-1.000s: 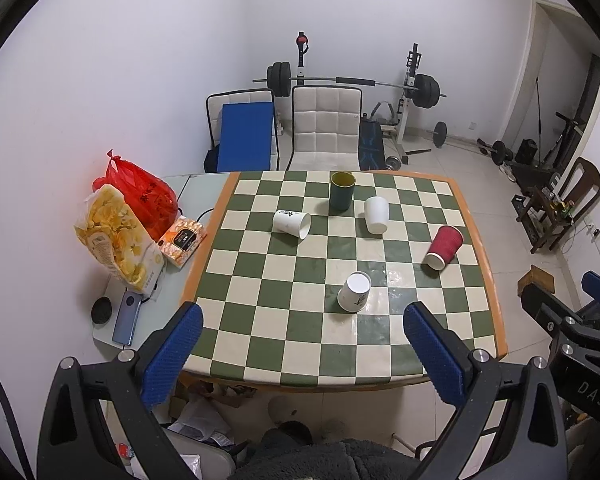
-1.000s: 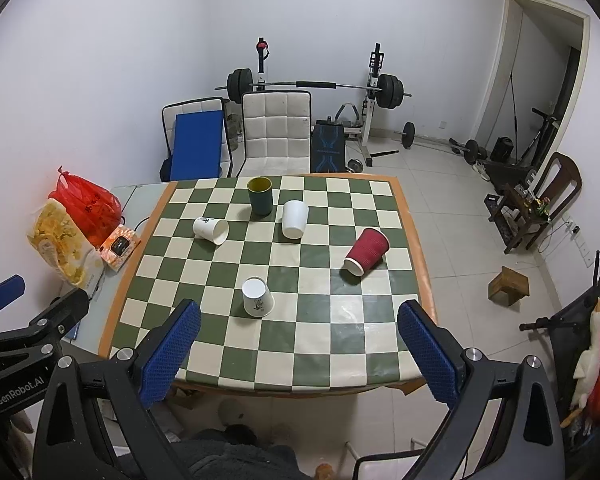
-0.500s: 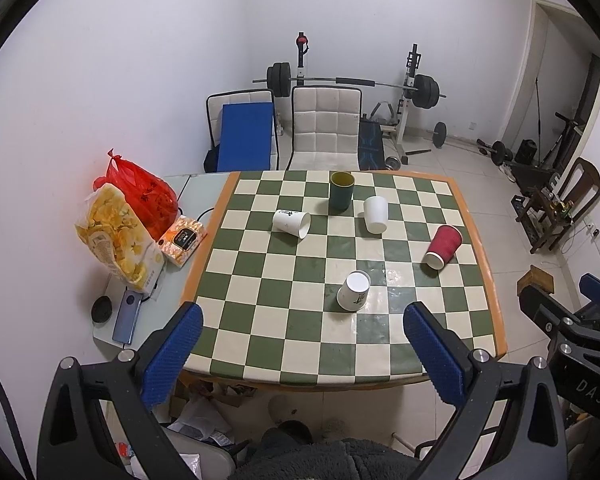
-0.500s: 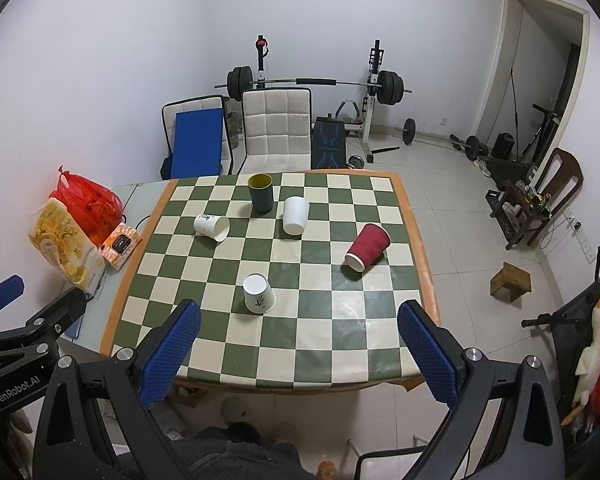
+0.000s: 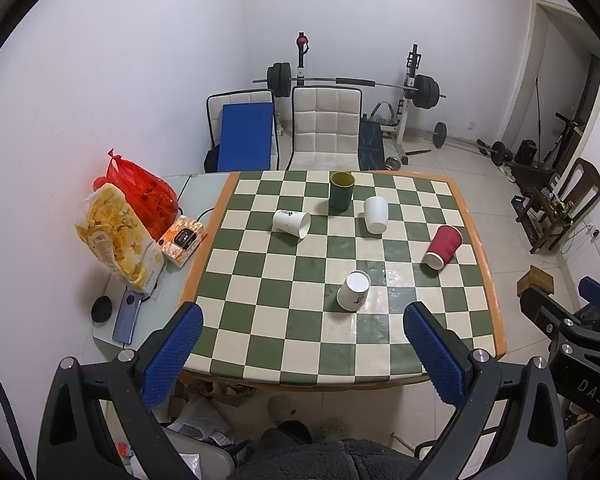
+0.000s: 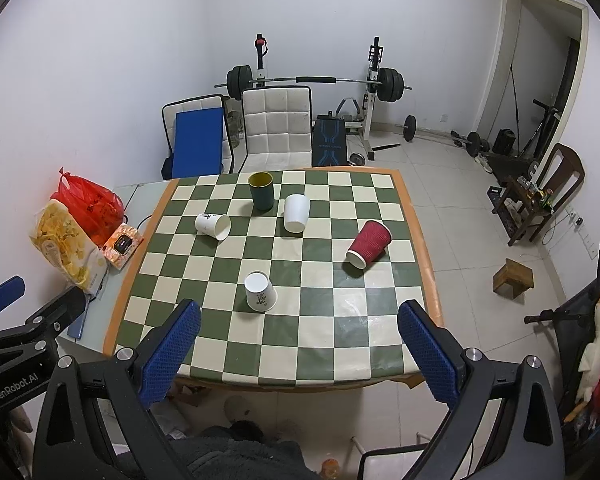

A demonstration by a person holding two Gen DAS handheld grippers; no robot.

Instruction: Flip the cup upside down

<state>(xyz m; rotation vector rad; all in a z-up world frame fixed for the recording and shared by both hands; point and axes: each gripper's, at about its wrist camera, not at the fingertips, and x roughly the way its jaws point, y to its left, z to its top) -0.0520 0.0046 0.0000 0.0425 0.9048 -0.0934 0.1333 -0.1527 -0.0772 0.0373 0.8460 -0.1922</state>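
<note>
1. Left wrist view: the left gripper [image 5: 300,350] is held above the near edge of the checkered table [image 5: 496,320], its blue-padded fingers [image 5: 172,354] spread wide with nothing between them.
2. Left wrist view: five cups on the table. A dark green cup [image 5: 341,191] stands upright at the far side; a plain white cup [image 5: 375,215] stands just to its right, wide end up. A printed white cup [image 5: 291,223] lies on its side to the left. A red cup [image 5: 443,246] lies tilted near the right edge. A white paper cup [image 5: 353,290] stands upside down, nearest the gripper.
3. Left wrist view: a red bag [image 5: 140,194], a snack bag [image 5: 118,238] and a phone [image 5: 126,316] rest on the side table at left.
4. Right wrist view: the right gripper [image 6: 298,352] is likewise held above the near edge, fingers [image 6: 430,358] wide apart, holding nothing.
5. Right wrist view: the inverted white paper cup [image 6: 260,291] is well apart from the red cup [image 6: 369,243]; the dark green cup [image 6: 261,191] and plain white cup [image 6: 296,213] stand just beside each other.
</note>
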